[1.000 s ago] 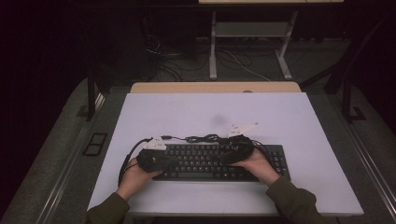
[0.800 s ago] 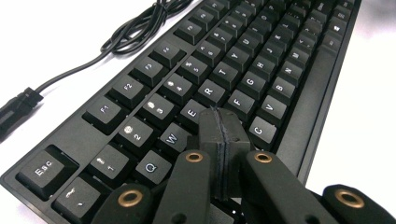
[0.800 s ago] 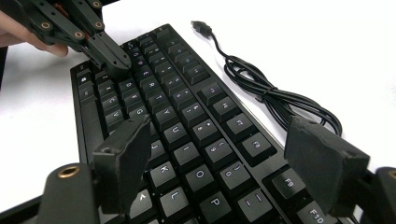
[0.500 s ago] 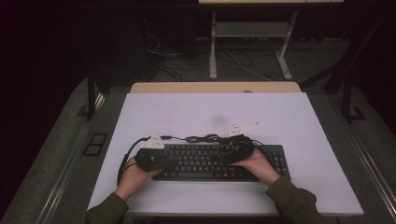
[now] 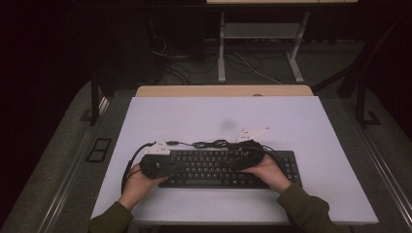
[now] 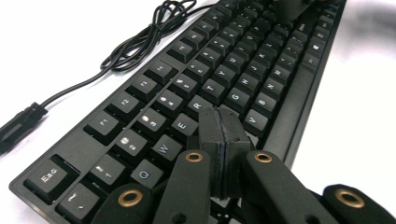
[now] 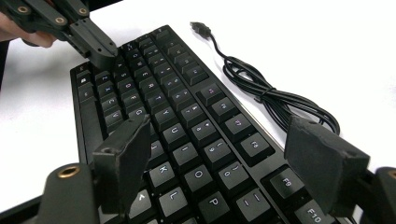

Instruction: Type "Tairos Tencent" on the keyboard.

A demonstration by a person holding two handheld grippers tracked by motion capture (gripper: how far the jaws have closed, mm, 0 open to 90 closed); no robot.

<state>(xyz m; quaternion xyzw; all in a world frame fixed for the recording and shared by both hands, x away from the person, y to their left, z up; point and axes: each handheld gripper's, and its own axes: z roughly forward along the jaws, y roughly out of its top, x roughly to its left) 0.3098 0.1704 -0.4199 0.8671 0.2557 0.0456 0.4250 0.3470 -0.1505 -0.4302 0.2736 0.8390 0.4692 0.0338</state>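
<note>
Nothing is shifting since earlier: left gripper [image 6: 223, 140], jaws pressed together and empty, and wide-open, empty right gripper [image 7: 224, 158] are hovering over the black plastic keyboard [image 5: 218, 167]; white bench [image 5: 194, 116] lying bare beyond.

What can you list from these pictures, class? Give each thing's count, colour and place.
keyboard: one, black, near edge of the table, under both grippers
cable: one, black, bundled behind the keyboard, plug lying loose on the table
table: one, white top with a wooden strip at the far edge
left gripper: one, black, jaws shut, over the keyboard's left keys
right gripper: one, black, jaws open, over the right-hand letter keys
hands: two, green sleeves, at the near edge
</note>
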